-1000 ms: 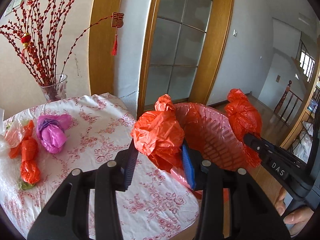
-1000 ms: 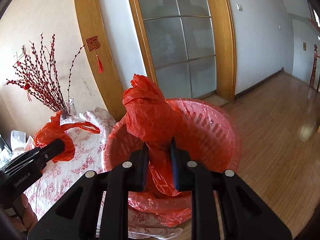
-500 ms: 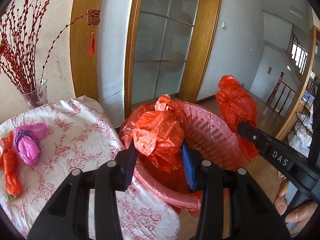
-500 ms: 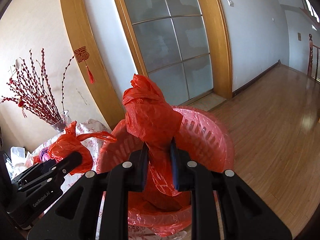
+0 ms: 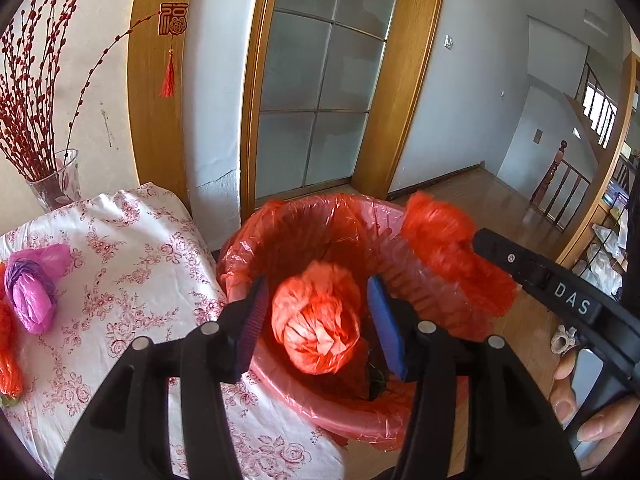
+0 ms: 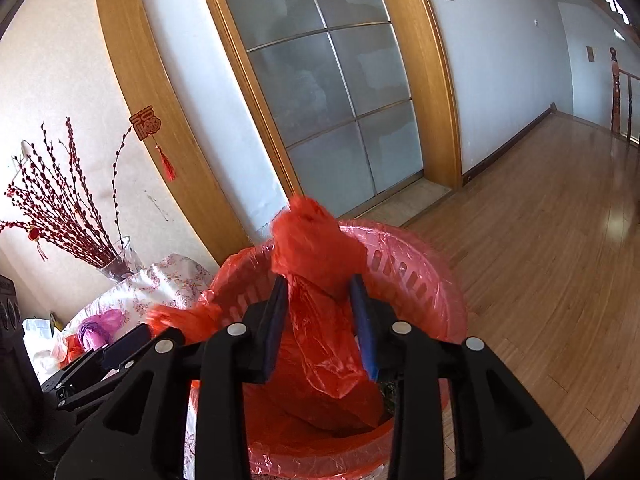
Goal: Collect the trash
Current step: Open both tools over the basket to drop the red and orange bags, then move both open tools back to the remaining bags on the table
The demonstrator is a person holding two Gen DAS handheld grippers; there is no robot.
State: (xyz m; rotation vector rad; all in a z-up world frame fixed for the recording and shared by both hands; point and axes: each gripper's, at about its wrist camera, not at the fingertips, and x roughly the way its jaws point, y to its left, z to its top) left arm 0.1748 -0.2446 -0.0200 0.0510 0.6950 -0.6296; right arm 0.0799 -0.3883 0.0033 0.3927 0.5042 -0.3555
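Red crinkled plastic lines the pink slotted bin (image 5: 404,420), which stands just beside the table (image 5: 132,280) with its floral cloth. Left gripper (image 5: 316,316) is opening: a crumpled red wad (image 5: 316,324), roughly ball-shaped, sits between the ribbed pads without touching them, over the bin's mouth. Right gripper (image 6: 320,320) is opening too; a second red wad (image 6: 316,248), blurred, bulges above its pads with a thin glossy tail hanging between them into the bin, contact unclear. On the table lie a purple wad (image 5: 34,288) and a glass vase (image 5: 56,184) of red twigs.
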